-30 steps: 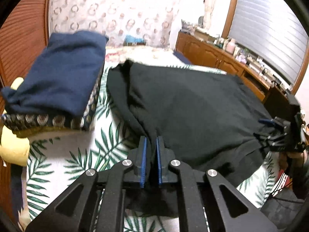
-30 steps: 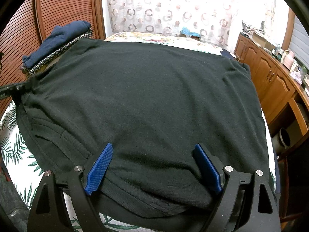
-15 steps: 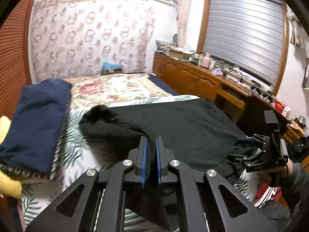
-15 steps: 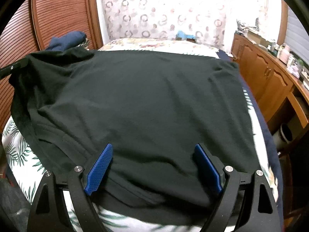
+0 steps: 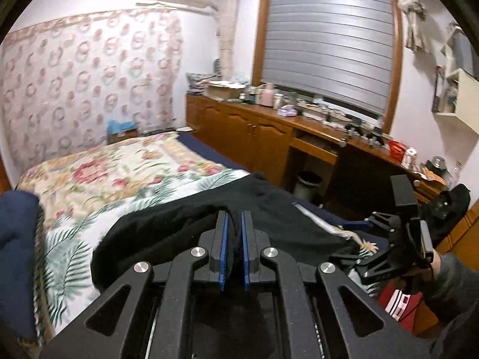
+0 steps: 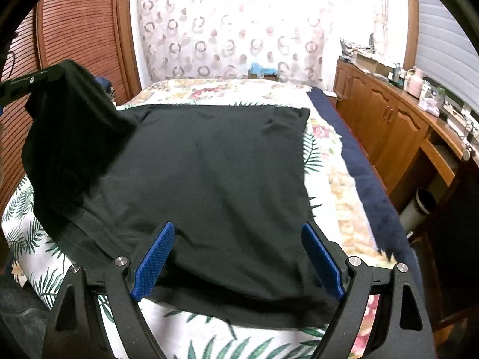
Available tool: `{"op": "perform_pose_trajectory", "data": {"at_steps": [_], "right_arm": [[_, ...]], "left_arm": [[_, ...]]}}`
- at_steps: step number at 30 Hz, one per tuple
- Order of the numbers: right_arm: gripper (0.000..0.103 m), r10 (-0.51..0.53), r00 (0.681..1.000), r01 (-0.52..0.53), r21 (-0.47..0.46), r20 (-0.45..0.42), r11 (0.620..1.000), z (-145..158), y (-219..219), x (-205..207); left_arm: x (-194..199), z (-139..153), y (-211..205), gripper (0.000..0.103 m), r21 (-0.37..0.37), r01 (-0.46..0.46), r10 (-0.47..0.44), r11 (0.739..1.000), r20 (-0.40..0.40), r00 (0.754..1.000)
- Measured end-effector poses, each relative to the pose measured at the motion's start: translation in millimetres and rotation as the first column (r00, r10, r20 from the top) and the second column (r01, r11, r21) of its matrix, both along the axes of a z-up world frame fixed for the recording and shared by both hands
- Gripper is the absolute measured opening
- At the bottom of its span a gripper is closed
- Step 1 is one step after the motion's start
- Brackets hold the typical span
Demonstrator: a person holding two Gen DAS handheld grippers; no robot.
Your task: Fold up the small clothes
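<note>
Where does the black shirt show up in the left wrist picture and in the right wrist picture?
Left wrist view: the black shirt lies low in the middle, bunched between the shut left gripper.
Right wrist view: it spreads across the middle on the bed, its left edge lifted; the open right gripper hovers at its near hem.
Shared landmark: the circle-patterned curtain behind the bed.

left claw (image 5: 235,239) raised, black shirt (image 6: 215,179) edge lifted off bed
</note>
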State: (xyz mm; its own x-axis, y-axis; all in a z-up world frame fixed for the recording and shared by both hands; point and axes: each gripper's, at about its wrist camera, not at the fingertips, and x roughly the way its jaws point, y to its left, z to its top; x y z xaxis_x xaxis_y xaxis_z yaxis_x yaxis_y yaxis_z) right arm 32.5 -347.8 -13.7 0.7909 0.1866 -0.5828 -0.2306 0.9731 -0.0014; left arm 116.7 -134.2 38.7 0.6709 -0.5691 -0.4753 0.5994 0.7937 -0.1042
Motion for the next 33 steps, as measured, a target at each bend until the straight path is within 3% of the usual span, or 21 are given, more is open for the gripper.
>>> {"op": "perform_pose_trajectory", "data": {"at_steps": [7,13,15,17,21,25,33], "right_arm": [[0.088,-0.013,0.999,0.012,0.023,0.032,1.000,-4,2,-7],[0.088,0.008,0.999,-0.010,0.039,0.044,0.999,-9,-1,-10],[0.088,0.004,0.999,-0.006,0.036,0.041,0.999,-11,-2,-9],[0.088,0.003,0.999,-0.004,0.041,0.036,0.999,-14,-3,-8],[0.088,0.002,1.000,-0.003,0.060,0.027,0.998,-15,-5,-3],[0.088,0.014,1.000,-0.015,0.064,0.021,0.998,-14,-6,4],[0.088,0.067,0.997,-0.069,0.066,0.032,0.995,-7,13,7]], "left_arm": [[-1,16,-43,0.009,0.020,0.100,-0.101,0.995,0.020,0.995],[4,-3,-63,0.010,0.082,0.106,-0.104,0.991,-0.022,0.994],[7,-11,-61,0.016,0.076,0.098,-0.095,0.992,-0.046,0.994],[9,-16,-58,0.036,0.059,0.095,-0.091,0.994,-0.073,0.993],[9,-22,-45,0.044,0.078,0.043,-0.037,0.996,-0.071,0.997],[8,-32,-27,0.077,0.086,0.003,0.003,0.996,-0.068,0.998],[2,-60,14,0.078,0.092,-0.112,0.122,0.989,-0.110,0.986]]}}
